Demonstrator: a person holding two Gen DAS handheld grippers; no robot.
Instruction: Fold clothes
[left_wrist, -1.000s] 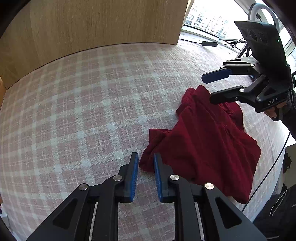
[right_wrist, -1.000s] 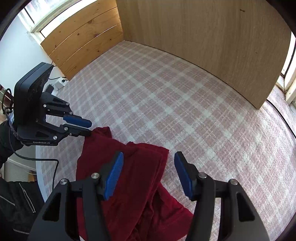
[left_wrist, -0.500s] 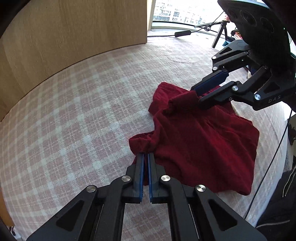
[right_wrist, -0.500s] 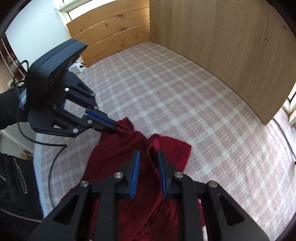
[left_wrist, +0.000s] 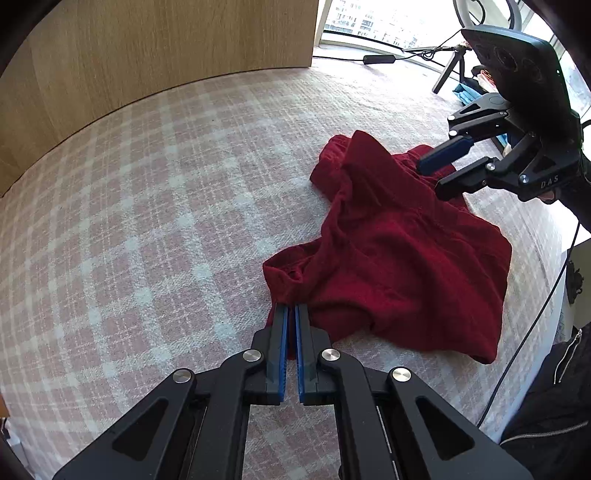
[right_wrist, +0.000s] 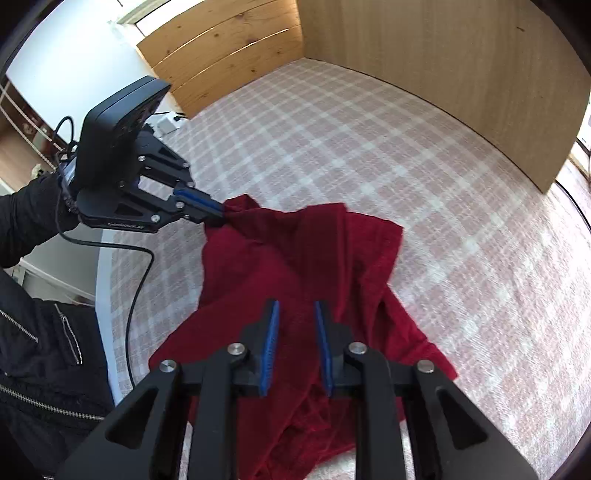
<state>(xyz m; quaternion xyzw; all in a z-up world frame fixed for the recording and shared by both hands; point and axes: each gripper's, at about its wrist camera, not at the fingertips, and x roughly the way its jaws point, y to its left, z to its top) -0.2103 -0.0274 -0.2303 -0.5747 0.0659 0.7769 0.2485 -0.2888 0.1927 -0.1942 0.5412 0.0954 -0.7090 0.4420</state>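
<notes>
The left gripper (left_wrist: 290, 310) is clamped on a corner of the red garment (left_wrist: 399, 266) lying on the checked bed (left_wrist: 166, 206). The right gripper (right_wrist: 295, 314), marked "DAS", has just been opening, its jaws narrowly parted above the cloth, gripping nothing.

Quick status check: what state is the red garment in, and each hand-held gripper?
red garment: crumpled and unfolded on the checked bedcover.
left hand-held gripper: shut on a corner of the red garment.
right hand-held gripper: jaws apart and just been opening; over the red garment, not pinching it.
</notes>
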